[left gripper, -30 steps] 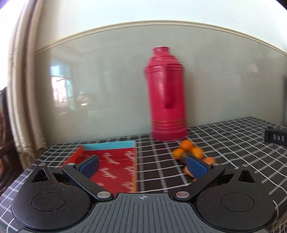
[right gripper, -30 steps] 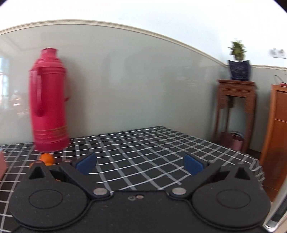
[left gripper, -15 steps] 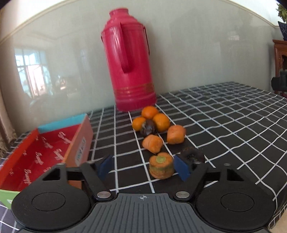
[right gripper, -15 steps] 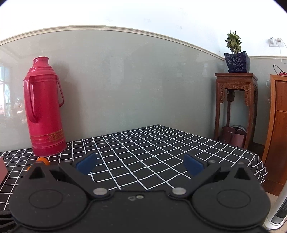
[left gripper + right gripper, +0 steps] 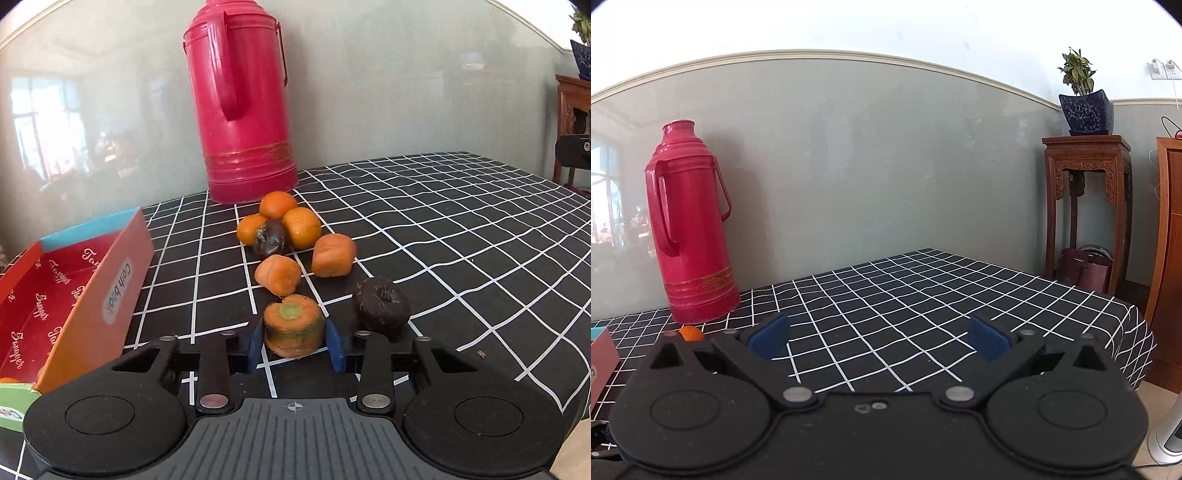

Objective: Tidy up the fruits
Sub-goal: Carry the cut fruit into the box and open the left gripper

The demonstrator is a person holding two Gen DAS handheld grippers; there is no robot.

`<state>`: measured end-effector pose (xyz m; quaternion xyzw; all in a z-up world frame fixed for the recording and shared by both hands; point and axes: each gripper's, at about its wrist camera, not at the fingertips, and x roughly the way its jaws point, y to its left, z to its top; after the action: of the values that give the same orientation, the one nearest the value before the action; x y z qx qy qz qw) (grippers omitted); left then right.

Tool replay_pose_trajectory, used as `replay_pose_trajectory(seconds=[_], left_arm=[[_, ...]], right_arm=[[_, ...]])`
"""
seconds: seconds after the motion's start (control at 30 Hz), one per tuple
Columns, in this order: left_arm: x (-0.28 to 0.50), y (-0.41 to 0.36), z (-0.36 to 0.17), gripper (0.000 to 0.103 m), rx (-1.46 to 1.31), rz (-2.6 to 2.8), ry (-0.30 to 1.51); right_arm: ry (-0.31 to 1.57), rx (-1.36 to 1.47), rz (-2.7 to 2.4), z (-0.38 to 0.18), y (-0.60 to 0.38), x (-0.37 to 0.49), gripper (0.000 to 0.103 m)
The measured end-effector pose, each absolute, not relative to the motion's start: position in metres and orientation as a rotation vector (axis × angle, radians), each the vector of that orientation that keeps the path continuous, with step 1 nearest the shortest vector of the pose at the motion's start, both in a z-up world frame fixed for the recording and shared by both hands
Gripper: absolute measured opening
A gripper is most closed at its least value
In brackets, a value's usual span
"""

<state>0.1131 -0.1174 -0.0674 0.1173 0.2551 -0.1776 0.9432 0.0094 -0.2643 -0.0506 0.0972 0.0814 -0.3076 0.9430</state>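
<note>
In the left wrist view my left gripper [image 5: 294,343] is shut on a short orange carrot stub [image 5: 293,325] with a green core, resting on the checked tablecloth. Behind it lie two more carrot pieces [image 5: 277,275] [image 5: 333,254], three oranges [image 5: 277,205], and two dark round fruits [image 5: 269,238] [image 5: 380,306]. An open red box [image 5: 70,280] stands to the left. My right gripper [image 5: 877,338] is open and empty above the cloth; one orange [image 5: 691,333] shows at its left.
A tall red thermos [image 5: 242,103] stands at the back by the wall, also in the right wrist view [image 5: 690,225]. The table's right edge [image 5: 1141,332] drops off near a wooden stand [image 5: 1086,206] with a potted plant.
My left gripper swung right and down from the box to the fruit pile, then closed its pads onto the carrot stub. The right gripper has barely moved.
</note>
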Motion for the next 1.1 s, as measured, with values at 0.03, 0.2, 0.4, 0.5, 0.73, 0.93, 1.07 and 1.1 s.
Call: replay_pose_trajectory(seconds=[0.03,0.2,0.4,0.5,0.73,0.93,1.07,1.1], left_arm=[[0.114,-0.117,-0.067,0.036,0.236,-0.362,0.521],[0.106,-0.108,-0.055,0.036,0.232,-0.331,0.441],[0.095,-0.076,-0.035,0.036,0.213,-0.178,0.312],[0.098,-0.05,-0.027,0.036,0.185,-0.062,0.299],[0.126,0.018,-0.023,0.036,0.095,0.186,0.376],[0.145,0.055,-0.034,0.036,0.03,0.283,0.493],[0.142,0.061,-0.031,0.046,0.014,0.305,0.488],[0.138,0.061,-0.029,0.059,0.013,0.316,0.476]], right_arm=[[0.166,0.203,-0.624,-0.05,-0.265,0.009,0.097],[0.163,0.208,-0.598,-0.05,-0.26,0.011,0.097],[0.172,0.196,-0.554,-0.049,-0.247,0.017,0.097],[0.168,0.181,-0.526,-0.048,-0.237,0.02,0.097],[0.185,0.161,-0.459,-0.048,-0.216,0.031,0.097],[0.192,0.155,-0.411,-0.048,-0.2,0.039,0.097],[0.217,0.157,-0.372,-0.049,-0.193,0.048,0.097],[0.223,0.157,-0.365,-0.05,-0.192,0.05,0.097]])
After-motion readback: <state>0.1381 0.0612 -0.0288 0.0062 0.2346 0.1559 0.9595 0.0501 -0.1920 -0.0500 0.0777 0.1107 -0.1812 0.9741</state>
